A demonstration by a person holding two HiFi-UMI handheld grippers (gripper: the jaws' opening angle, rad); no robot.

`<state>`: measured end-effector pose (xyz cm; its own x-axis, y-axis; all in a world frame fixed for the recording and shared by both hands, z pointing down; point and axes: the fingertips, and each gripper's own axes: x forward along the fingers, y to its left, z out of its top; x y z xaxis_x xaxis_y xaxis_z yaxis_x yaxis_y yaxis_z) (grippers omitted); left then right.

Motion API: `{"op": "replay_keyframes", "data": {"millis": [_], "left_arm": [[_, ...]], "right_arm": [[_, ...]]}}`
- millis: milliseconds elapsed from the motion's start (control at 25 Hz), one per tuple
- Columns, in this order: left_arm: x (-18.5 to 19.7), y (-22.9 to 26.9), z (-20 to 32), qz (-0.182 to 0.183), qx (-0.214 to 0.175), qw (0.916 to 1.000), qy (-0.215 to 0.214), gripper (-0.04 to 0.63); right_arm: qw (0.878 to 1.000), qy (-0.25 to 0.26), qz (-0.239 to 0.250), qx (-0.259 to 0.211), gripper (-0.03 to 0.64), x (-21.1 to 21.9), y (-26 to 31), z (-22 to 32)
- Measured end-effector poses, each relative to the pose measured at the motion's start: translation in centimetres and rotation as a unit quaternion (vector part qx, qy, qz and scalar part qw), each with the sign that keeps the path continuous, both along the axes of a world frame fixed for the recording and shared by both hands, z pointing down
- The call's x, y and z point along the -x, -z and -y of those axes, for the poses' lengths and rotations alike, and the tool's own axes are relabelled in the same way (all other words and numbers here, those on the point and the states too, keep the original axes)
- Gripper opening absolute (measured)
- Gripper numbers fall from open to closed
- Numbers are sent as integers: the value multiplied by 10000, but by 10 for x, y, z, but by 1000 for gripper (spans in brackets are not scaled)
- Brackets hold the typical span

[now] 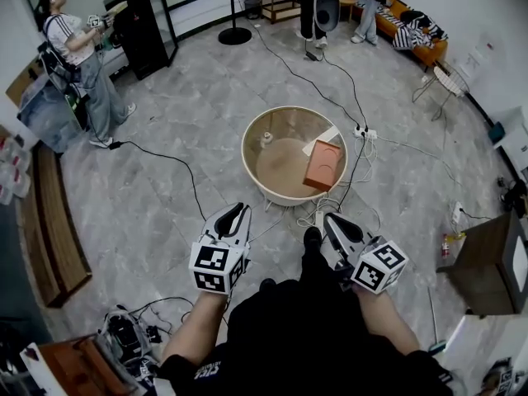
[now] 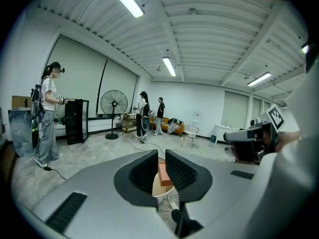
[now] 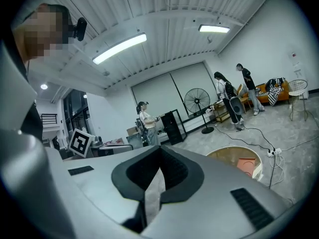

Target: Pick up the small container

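The small white container (image 1: 266, 138) stands on the far left part of a round, rimmed beige table (image 1: 252, 165) on the floor ahead. On the table's right side is an orange-brown box (image 1: 323, 165), with a flat white piece (image 1: 320, 141) behind it. My left gripper (image 1: 237, 213) and right gripper (image 1: 329, 219) hover side by side short of the table, both shut and empty. In the left gripper view the gripper (image 2: 161, 156) shows only the box (image 2: 165, 175) through its narrow slit. The right gripper (image 3: 159, 151) has the table (image 3: 227, 154) off to its right.
Black cables (image 1: 177, 162) cross the floor, and a white power strip (image 1: 364, 134) lies by the table's right rim. A person (image 1: 78, 64) stands at the far left. More people (image 1: 318, 7) are by an orange sofa (image 1: 417, 31). A wooden bench (image 1: 58, 221) runs along the left.
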<state>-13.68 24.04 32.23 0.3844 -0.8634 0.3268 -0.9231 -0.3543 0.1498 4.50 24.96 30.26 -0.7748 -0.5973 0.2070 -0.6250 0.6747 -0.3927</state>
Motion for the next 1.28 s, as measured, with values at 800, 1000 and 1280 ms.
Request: {"op": "replay_keyframes", "data": {"millis": [800, 1000, 1280], "left_arm": [[-86, -9, 231, 361, 485, 9971, 459, 58], [-113, -15, 275, 468, 607, 9955, 562, 57], [-121, -25, 303, 450, 656, 9936, 807, 56]], "right_arm": [[9941, 951, 358, 388, 12, -52, -26, 257], [9921, 1021, 335, 650, 12, -78, -41, 302], [9895, 1180, 278, 789, 12, -90, -62, 345]]}}
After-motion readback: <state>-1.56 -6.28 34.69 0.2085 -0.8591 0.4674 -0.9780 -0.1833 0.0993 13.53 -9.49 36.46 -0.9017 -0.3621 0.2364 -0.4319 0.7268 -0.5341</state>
